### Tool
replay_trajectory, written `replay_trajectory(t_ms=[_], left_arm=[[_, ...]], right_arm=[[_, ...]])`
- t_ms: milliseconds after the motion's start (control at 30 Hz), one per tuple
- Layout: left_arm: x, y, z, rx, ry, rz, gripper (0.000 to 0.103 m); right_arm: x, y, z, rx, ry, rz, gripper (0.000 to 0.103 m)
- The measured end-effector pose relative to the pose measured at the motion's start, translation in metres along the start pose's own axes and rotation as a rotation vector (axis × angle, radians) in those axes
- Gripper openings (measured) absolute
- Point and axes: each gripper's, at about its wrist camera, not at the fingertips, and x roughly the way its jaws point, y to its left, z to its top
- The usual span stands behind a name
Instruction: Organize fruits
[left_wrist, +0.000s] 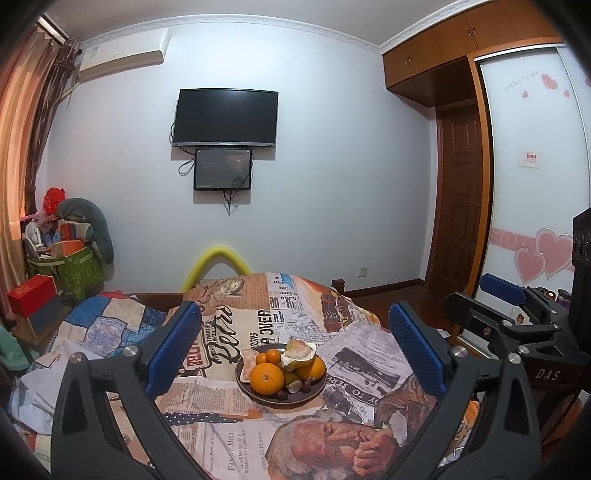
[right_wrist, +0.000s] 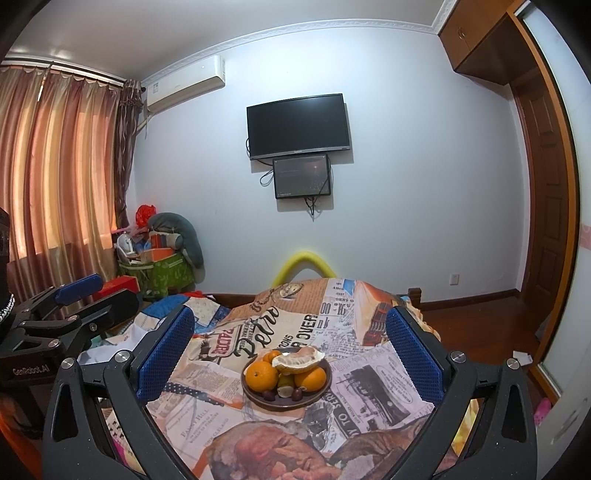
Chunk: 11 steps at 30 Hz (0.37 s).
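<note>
A dark round plate of fruit sits on the bed's newspaper-print cover. It holds a large orange, a second orange, small tangerines, a peeled pomelo piece and dark grapes. My left gripper is open and empty, above and short of the plate. My right gripper is open and empty, also short of the plate; the orange and pomelo show between its blue pads. Each gripper appears at the other view's edge.
A patchwork quilt lies rumpled on the bed's left. A green bag of clutter and a red box stand by the curtain at left. Two screens hang on the far wall. A wooden door and wardrobe are at right.
</note>
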Motion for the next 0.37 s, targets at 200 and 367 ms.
replay_trajectory(t_ms=[200,367], left_arm=[[0.0025,-0.0010,-0.0014,0.000,0.009,-0.002,0.103],[0.0030,-0.0015,-0.0019,0.001,0.010,-0.002,0.103]], right_arm=[[0.0002,0.0019,0.0015,-0.008,0.005,0.003,0.103],[0.0005,0.0024,0.0010,-0.007,0.007,0.002,0.103]])
